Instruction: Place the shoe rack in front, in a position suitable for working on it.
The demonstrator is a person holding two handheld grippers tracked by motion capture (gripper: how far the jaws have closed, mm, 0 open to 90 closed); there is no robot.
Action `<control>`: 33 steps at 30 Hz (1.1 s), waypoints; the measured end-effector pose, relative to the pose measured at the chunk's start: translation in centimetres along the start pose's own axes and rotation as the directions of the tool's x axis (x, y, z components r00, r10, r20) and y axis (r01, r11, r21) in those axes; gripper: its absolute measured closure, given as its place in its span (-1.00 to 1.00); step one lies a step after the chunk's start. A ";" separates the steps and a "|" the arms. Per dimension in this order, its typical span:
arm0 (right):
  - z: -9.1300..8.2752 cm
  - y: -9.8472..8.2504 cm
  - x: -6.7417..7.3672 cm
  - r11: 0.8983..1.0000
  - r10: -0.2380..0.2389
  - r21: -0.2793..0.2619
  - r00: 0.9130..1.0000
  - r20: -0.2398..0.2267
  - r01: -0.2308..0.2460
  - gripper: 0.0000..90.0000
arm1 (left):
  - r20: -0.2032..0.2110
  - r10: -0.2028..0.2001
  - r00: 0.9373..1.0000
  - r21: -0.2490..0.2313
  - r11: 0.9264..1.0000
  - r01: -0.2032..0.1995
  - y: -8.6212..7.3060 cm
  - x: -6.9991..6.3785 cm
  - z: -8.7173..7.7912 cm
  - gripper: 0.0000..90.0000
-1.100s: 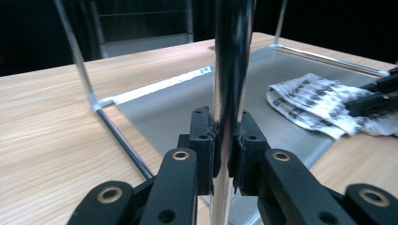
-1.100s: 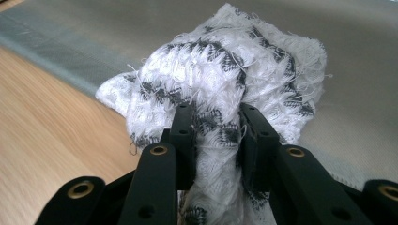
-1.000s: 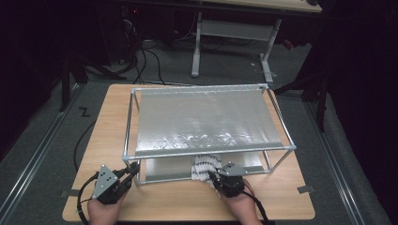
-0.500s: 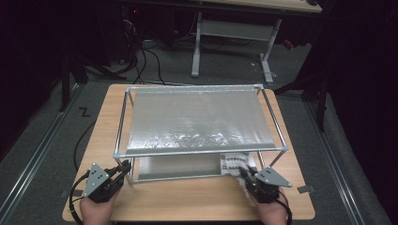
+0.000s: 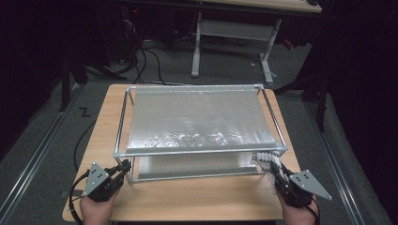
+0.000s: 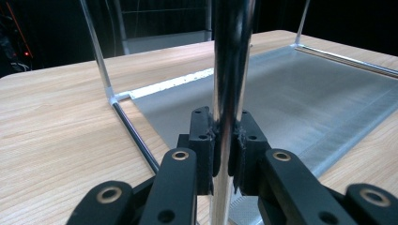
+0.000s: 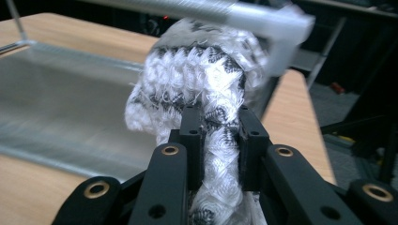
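Note:
A two-tier metal rack (image 5: pixel 202 117) with silvery shelves stands on the wooden table (image 5: pixel 202 197). My left gripper (image 5: pixel 123 169) is at the rack's front left corner. In the left gripper view it (image 6: pixel 228 140) is shut on the upright chrome post (image 6: pixel 230 70). My right gripper (image 5: pixel 277 176) is at the front right corner, shut on a white and black woven cloth (image 5: pixel 266 160). In the right gripper view the cloth (image 7: pixel 197 79) bulges above the jaws (image 7: pixel 220 136), just under the rack's top front rail (image 7: pixel 187 7).
A bare strip of table runs along the front edge between my hands. Behind the table, a white desk frame (image 5: pixel 230 47) stands on the dark floor. Cables (image 5: pixel 145 61) trail at the back left, and a floor rail (image 5: pixel 37 154) runs along the left.
My right gripper has carried the cloth from the middle of the rack's front to its front right corner. The left gripper has stayed on the post, and the rack has shifted slightly left.

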State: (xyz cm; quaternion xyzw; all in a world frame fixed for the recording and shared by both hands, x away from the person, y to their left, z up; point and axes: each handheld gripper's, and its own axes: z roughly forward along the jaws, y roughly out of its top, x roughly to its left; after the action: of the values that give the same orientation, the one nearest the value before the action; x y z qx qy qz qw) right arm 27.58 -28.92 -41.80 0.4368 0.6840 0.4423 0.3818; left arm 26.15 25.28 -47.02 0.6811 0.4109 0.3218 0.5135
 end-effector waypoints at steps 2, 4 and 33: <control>-0.2 0.1 -0.3 1.000 0.004 -0.014 1.000 0.018 -0.004 0.70 | -0.001 0.001 1.000 -0.001 1.000 -0.001 0.0 0.0 0.0 0.78; -0.3 0.2 -0.3 1.000 -0.003 -0.022 1.000 0.030 0.003 0.71 | -0.001 0.000 1.000 -0.001 1.000 0.000 0.0 0.0 0.0 0.78; 4.3 -5.3 -0.1 0.964 0.046 0.264 0.999 0.003 -0.046 0.71 | 0.002 -0.006 1.000 -0.008 1.000 0.006 -0.2 -0.1 -0.2 0.78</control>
State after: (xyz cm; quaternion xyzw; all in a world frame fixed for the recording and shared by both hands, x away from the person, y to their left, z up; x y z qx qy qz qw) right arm 30.15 -29.03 -48.13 0.4987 0.7271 0.3567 0.3089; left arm 25.94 25.30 -47.15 0.6781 0.4111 0.3213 0.5175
